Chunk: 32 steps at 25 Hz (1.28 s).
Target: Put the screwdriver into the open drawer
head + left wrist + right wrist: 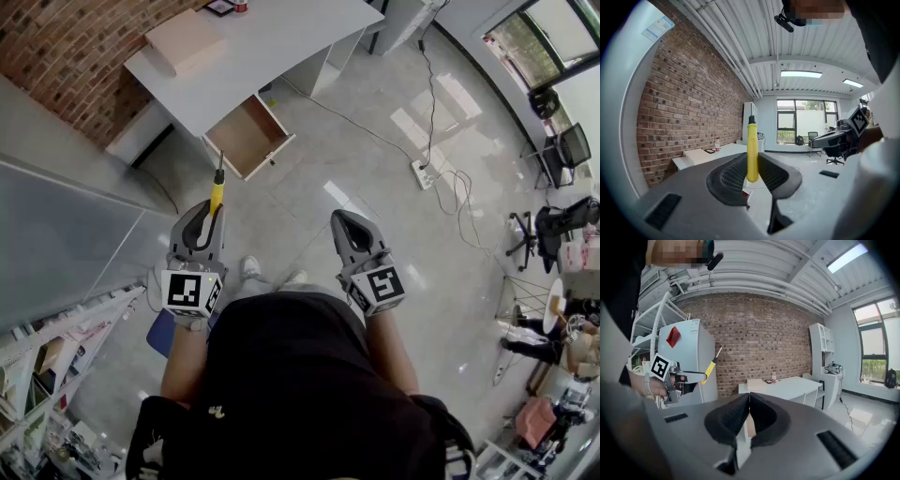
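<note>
My left gripper (208, 214) is shut on a yellow-handled screwdriver (217, 195), whose black collar and metal tip point toward the desk. In the left gripper view the yellow handle (752, 152) stands upright, pinched between the two dark pads. Ahead on the floor side of the white desk (281, 42), the wooden drawer (248, 136) hangs pulled out, its inside bare. My right gripper (343, 223) is held beside the left one, its jaws closed together on nothing. From the right gripper view I see the left gripper (696, 376) with the screwdriver (711, 365) at left.
A tan box (185, 39) lies on the desk, with a small bottle (773, 377) near its far end. A power strip (422, 173) and cables trail across the tiled floor. A grey cabinet (56, 244) stands at left, shelving (47, 375) below it, office chairs (562, 150) far right.
</note>
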Tool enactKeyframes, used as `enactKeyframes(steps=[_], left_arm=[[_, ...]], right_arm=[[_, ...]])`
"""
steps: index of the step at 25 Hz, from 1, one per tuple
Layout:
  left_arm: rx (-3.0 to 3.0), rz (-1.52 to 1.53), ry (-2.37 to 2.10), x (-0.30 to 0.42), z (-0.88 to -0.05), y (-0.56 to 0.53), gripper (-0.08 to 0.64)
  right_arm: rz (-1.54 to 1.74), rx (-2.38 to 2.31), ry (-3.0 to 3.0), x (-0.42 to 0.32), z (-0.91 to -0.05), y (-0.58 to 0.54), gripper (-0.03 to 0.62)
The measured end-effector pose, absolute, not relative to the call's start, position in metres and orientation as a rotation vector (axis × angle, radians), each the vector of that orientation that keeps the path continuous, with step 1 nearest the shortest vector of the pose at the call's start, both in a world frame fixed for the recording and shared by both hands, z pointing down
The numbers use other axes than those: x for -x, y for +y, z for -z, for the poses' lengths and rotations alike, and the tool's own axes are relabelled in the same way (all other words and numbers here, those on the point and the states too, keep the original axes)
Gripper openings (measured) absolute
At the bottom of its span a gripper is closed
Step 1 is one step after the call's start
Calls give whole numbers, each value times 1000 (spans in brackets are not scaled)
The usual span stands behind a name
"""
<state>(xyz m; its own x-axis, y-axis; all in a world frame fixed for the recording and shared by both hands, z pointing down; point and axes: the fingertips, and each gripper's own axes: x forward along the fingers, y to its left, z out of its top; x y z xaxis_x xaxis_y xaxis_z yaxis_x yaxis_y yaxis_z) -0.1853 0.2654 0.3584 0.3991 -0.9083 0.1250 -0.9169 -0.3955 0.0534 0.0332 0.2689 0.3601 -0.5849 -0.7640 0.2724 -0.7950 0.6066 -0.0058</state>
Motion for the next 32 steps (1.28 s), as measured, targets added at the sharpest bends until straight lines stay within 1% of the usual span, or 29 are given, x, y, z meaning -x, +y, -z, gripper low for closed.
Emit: enactKeyframes(steps=[8,15,22,32], left_arm=[[-2529,-134,-1617,206,-373,256,75],[-2568,-141,-1540,222,-384,239,75],[-2567,-183,-1473,223,-400,218,75],[-2549,-224,-1475,204,-406,150,75]], right_arm=[[-180,-1288,-2589,-6,-365,260,12],[-269,-1415,-2566,3,-372,245,12],[-324,-1496,-2500,-8,-385,228,12],[-343,-1457,-2511,-25,-392,156,12]])
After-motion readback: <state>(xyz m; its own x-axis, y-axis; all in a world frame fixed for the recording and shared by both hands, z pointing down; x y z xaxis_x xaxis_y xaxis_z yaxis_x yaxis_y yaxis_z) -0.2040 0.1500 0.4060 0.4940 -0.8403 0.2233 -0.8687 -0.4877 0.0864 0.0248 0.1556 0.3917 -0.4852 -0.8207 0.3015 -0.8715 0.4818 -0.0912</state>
